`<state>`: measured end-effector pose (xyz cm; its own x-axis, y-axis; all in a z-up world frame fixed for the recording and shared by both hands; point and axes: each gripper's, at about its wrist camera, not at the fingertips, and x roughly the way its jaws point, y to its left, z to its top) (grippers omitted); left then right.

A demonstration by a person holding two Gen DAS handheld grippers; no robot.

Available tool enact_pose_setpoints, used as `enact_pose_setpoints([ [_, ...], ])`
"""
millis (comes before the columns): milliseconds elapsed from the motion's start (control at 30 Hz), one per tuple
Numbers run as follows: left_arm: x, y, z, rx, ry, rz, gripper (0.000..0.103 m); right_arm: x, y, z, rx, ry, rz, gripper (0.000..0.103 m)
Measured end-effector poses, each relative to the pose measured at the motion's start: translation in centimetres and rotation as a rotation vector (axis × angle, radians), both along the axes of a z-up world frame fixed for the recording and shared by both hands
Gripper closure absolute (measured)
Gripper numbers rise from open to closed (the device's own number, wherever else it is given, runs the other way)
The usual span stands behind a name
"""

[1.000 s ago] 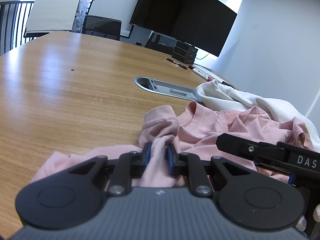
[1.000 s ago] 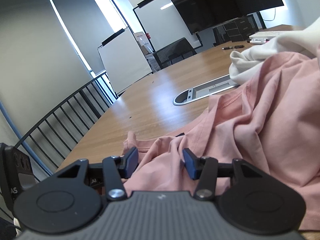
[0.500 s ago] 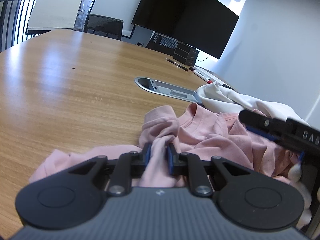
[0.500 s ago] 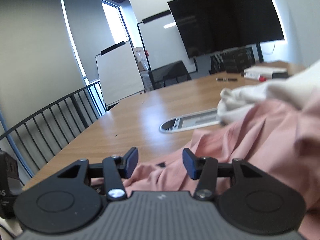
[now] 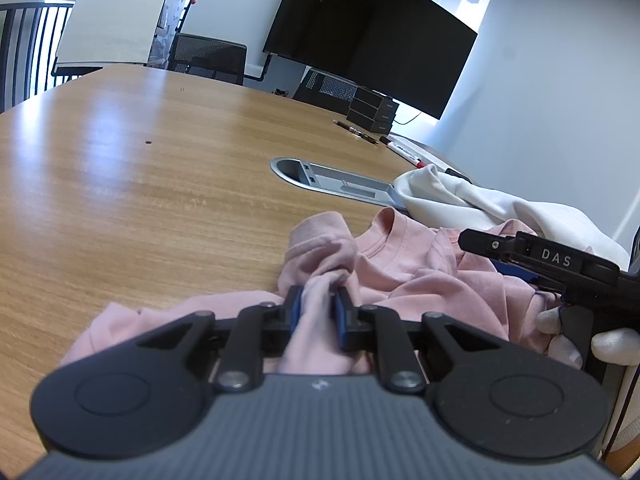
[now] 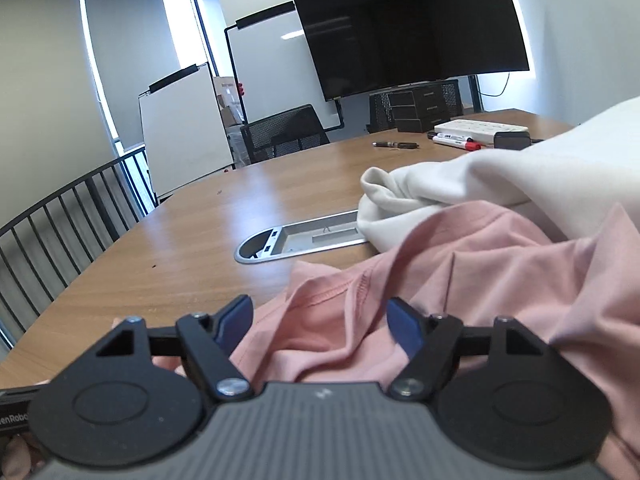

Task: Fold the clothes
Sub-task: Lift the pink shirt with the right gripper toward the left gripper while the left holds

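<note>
Wood desk (image 5: 120,184), glossy and bare on the left, runs back to whiteboards and a dark screen (image 5: 368,44); a metal cable hatch (image 5: 340,184) sits mid-desk. Just this side of it a pink shirt (image 5: 408,264) lies crumpled, collar up, with a white garment (image 5: 480,204) bunched touching its right edge. Left tongs (image 5: 318,310) are clamped on a gathered pinch of pink cloth. Right tongs (image 6: 320,322) stand spread over a pink seam, holding nothing. Soft, light, limp jersey: it will sag and drag, so I judge hems, shoulders or seams the surest holds.
</note>
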<state>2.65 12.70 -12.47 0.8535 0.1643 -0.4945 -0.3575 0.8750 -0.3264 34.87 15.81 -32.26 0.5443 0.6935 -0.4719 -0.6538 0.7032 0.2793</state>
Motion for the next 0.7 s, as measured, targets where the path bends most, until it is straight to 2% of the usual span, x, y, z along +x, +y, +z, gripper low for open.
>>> enact_pose_setpoints([
  [100,0.0,0.0,0.0,0.001,0.0,0.0,0.087,-0.7,0.7,-0.3,-0.047,-0.035,-0.009,0.031],
  [200,0.1,-0.1,0.0,0.008,0.001,0.001,0.087,-0.9,0.9,-1.0,-0.075,-0.025,-0.033,0.047],
  [267,0.1,-0.1,0.0,0.017,0.001,0.0,0.087,-0.9,0.8,-1.3,-0.084,-0.012,-0.05,0.072],
  [300,0.1,-0.2,0.0,0.02,0.001,0.0,0.087,-0.8,0.6,-1.4,-0.08,-0.005,-0.059,0.079],
  [333,0.2,-0.2,0.0,0.023,0.001,0.0,0.087,-1.1,0.3,-1.3,-0.069,-0.017,-0.07,0.094],
  [367,0.2,-0.2,0.0,0.024,0.001,0.0,0.087,-1.6,0.0,-1.0,-0.053,-0.043,-0.082,0.1],
  [633,0.2,-0.2,0.0,0.029,-0.003,0.003,0.087,-5.5,-2.3,1.1,0.073,-0.245,-0.181,0.103],
  [700,0.2,-0.2,0.0,0.029,-0.003,0.003,0.087,-7.1,-2.5,1.6,0.103,-0.289,-0.166,0.103],
])
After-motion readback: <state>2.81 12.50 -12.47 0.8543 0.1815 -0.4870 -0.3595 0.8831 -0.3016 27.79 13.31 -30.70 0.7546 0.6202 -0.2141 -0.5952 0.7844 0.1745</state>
